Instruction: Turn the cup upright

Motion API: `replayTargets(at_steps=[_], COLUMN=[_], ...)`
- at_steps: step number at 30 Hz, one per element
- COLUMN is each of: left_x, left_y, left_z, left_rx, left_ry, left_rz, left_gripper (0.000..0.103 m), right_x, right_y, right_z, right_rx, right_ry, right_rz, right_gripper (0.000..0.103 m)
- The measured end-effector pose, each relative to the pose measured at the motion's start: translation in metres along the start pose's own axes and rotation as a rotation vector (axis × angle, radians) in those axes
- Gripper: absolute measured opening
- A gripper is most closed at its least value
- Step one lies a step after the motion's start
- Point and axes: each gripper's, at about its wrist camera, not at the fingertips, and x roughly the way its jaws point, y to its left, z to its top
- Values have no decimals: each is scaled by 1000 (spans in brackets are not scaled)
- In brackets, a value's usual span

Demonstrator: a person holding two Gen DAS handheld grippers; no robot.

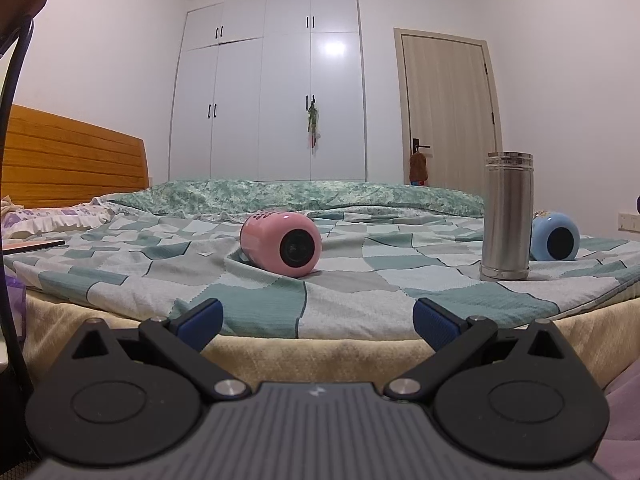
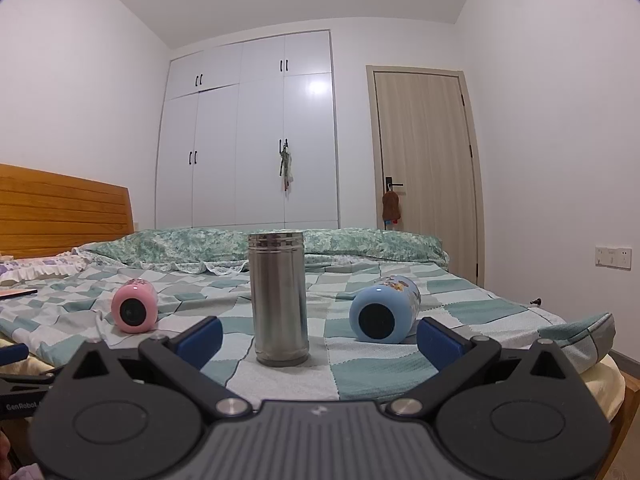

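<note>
A pink cup (image 1: 282,242) lies on its side on the checked bed cover, its dark base toward me; it also shows in the right wrist view (image 2: 134,310). A blue cup (image 2: 382,310) lies on its side further right, and shows in the left wrist view (image 1: 555,241). A steel flask (image 2: 279,298) stands upright between them, also in the left wrist view (image 1: 507,216). My left gripper (image 1: 318,322) is open and empty, short of the bed edge, facing the pink cup. My right gripper (image 2: 319,338) is open and empty, in front of the steel flask.
The bed (image 1: 344,300) has a wooden headboard (image 1: 72,156) at left, pillows and a folded quilt (image 2: 280,244) at the back. A white wardrobe (image 2: 248,136) and a door (image 2: 424,168) stand behind. A dark chair frame (image 1: 14,100) rises at left.
</note>
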Motion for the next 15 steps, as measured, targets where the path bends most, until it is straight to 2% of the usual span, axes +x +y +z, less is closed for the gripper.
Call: replayTargets(at_steps=[15], left_x=[-1], left_y=[1], left_z=[0], left_rx=[-4], left_ry=[-5], left_rz=[0], left_gripper=[103], right_x=[-1], right_y=[0], right_z=[0], right_rx=[-2], right_ry=[-5], right_rz=[1], right_gripper=[103])
